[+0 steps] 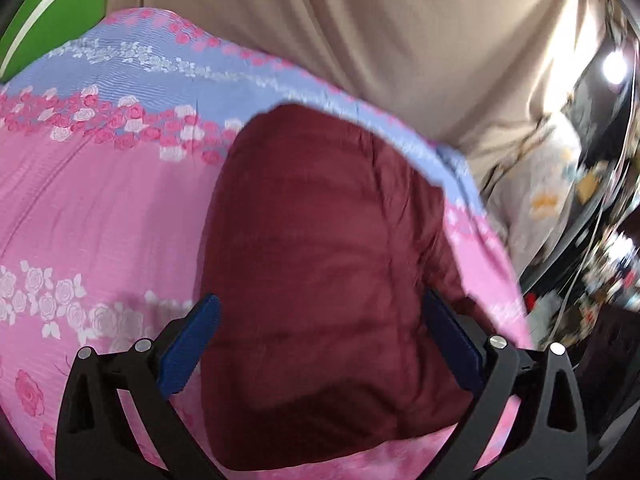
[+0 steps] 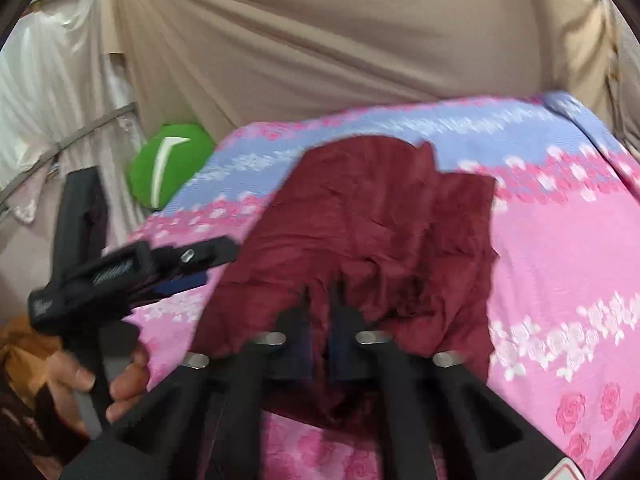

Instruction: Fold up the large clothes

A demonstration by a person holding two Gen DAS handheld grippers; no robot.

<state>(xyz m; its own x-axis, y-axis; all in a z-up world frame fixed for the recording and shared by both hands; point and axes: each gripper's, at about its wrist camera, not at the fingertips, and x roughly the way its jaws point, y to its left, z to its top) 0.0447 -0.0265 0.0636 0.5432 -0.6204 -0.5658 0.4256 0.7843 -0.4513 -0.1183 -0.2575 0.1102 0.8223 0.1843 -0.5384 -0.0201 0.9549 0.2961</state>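
1. My left fingers (image 1: 320, 316) stand wide apart and grip nothing; the maroon garment (image 1: 320, 260) lies between the blue pads (image 1: 192, 344), which do not press it.
2. My right fingers (image 2: 320, 316) are pinched nearly shut, with a crumpled edge of the same garment bunched around the tips; I judge they have a fold of it, though blur hides the contact.
3. The garment lies partly folded and rumpled on the pink floral bedsheet (image 1: 100, 200), near the bed's far edge.
4. Beyond it hang a beige curtain (image 2: 320, 40) and a green cushion (image 2: 172, 164).
5. Risks: with only one side held, the cloth could drag askew or slump into a heap; a thin pinch may slip; closing low could snag the bedsheet too.
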